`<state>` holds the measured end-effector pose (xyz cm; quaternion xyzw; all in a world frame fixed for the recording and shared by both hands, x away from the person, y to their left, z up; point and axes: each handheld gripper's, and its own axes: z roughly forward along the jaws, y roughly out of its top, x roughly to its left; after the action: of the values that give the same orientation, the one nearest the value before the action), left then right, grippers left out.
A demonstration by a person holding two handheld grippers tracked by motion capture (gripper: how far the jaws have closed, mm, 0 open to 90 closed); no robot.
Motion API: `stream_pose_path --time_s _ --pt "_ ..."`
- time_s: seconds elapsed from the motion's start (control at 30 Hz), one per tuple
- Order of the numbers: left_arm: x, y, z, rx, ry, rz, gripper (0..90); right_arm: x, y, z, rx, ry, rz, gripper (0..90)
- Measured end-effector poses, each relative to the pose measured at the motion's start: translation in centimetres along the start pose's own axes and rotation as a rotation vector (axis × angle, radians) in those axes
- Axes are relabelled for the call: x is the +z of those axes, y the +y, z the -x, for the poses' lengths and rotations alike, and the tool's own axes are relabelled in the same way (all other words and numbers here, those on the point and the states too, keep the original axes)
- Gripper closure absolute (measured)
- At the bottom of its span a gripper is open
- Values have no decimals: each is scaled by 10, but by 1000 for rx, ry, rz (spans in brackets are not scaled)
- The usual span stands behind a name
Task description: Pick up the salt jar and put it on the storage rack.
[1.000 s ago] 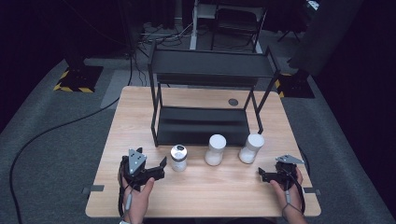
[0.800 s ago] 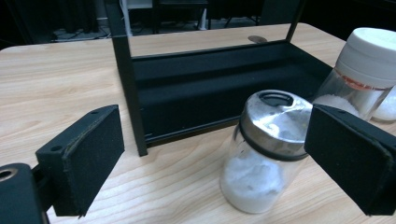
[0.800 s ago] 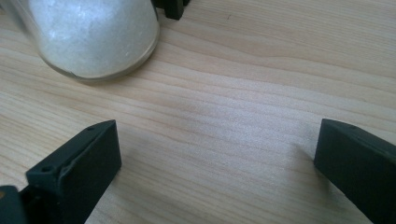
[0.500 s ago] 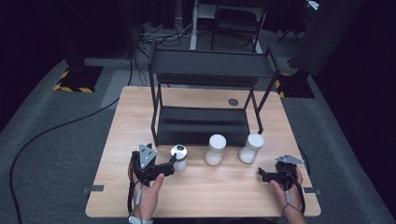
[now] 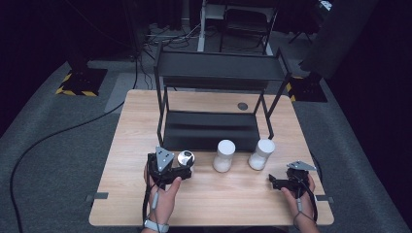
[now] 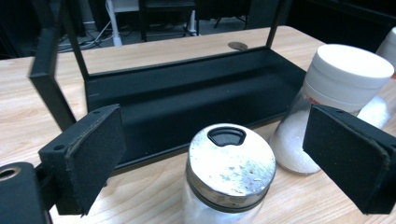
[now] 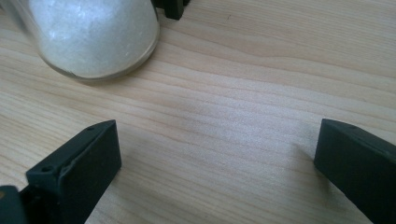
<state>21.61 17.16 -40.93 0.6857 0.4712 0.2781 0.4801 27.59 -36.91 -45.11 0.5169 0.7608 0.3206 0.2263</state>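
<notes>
A lab or recording studio is indicated by the light wooden table (image 5: 121,160) set on grey carpet (image 5: 53,145) amid blacked-out surroundings, with black cables (image 5: 58,138) trailed across the floor and yellow-and-black hazard-striped stand bases (image 5: 77,82) placed behind it.

Open wooden tabletop (image 5: 243,199) along the near edge; passage beyond blocked by black metal two-tier rack (image 5: 214,126) and two white-capped powder jars (image 5: 224,155) in front.
</notes>
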Motion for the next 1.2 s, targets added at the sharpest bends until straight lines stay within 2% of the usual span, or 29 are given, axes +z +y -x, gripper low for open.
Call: stream_pose_path --time_s 0.2,0.4,0.57,0.93,1.2 --pt "7 -3 2 7 3 -19 54 0 0 0 0 0 0 3" --pt "14 -7 0 4 -18 -42 54 0 0 0 0 0 0 3" --pt "20 -8 1 18 -16 -70 53 0 0 0 0 0 0 3" --pt "31 -13 2 18 -29 -114 54 0 0 0 0 0 0 3" --pt "38 -9 4 40 -21 -159 54 0 0 0 0 0 0 3"
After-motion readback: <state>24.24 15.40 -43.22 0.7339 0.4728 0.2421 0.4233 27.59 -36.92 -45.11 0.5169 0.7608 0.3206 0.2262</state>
